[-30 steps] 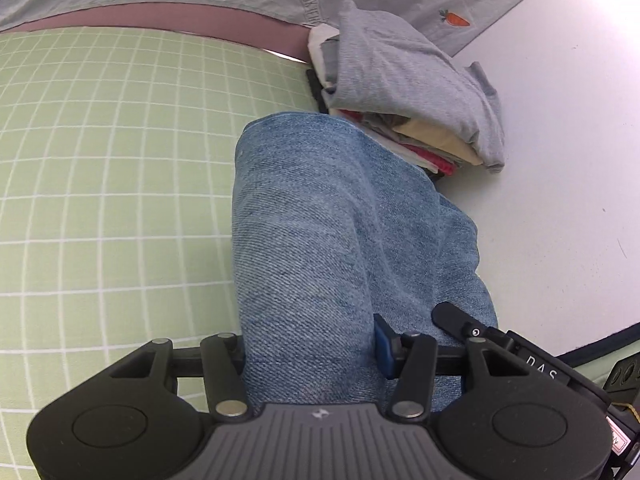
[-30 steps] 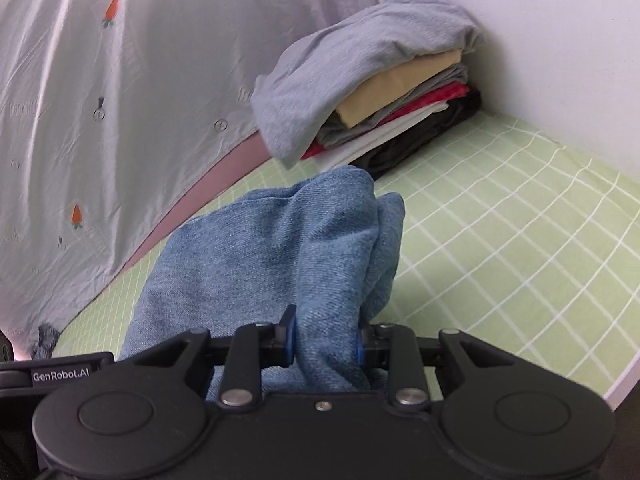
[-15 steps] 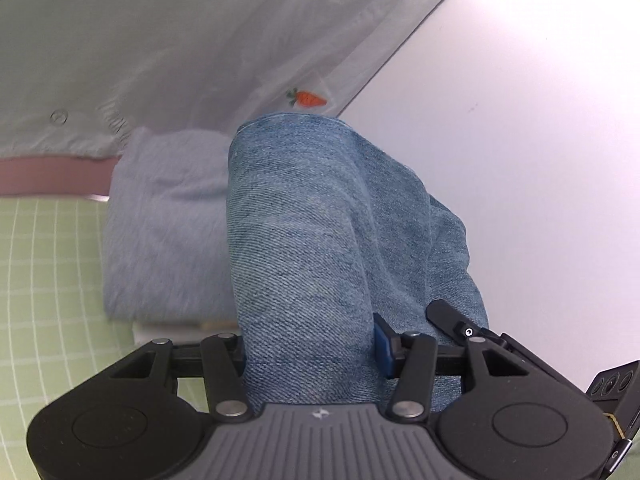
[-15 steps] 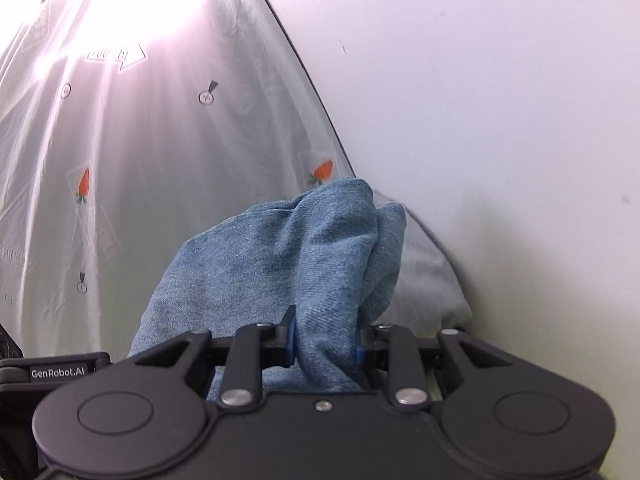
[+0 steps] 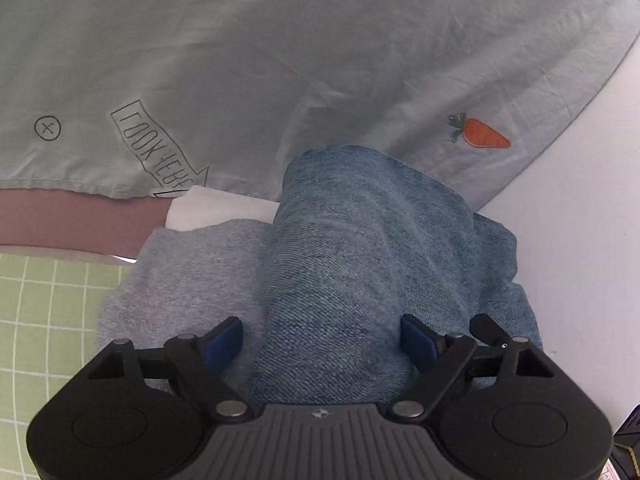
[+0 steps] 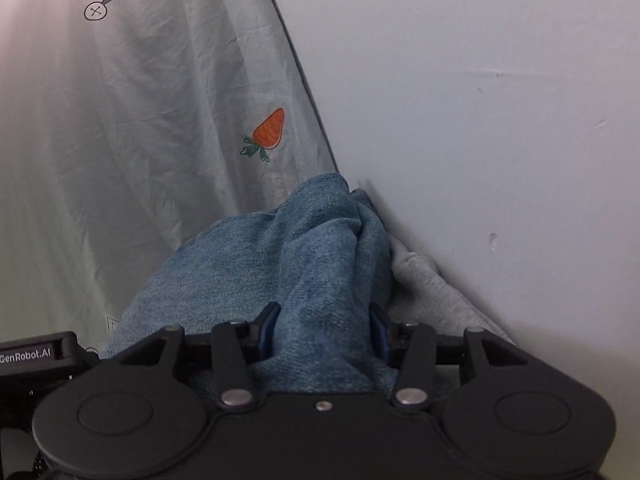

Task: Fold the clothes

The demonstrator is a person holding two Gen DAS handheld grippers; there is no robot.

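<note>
Where the left wrist camera looks, a green gridded mat fills the lower left, a pale sheet printed with a carrot hangs behind, and a white wall stands on the right. Folded jeans lie on a grey top (a white garment peeks out behind it). They are mid-blue denim, thick and rounded, their long axis running away from the camera toward the sheet. The left gripper has its blue pads spread wide; the left pad stands off the denim, the right one just beside it.

From the right wrist camera, the same sheet and carrot take the left half and the bare wall the right. The jeans bunch into soft ridges that point up toward the corner, grey cloth showing beside them. The right gripper has a fold of denim between its pads, both pressed against it.
</note>
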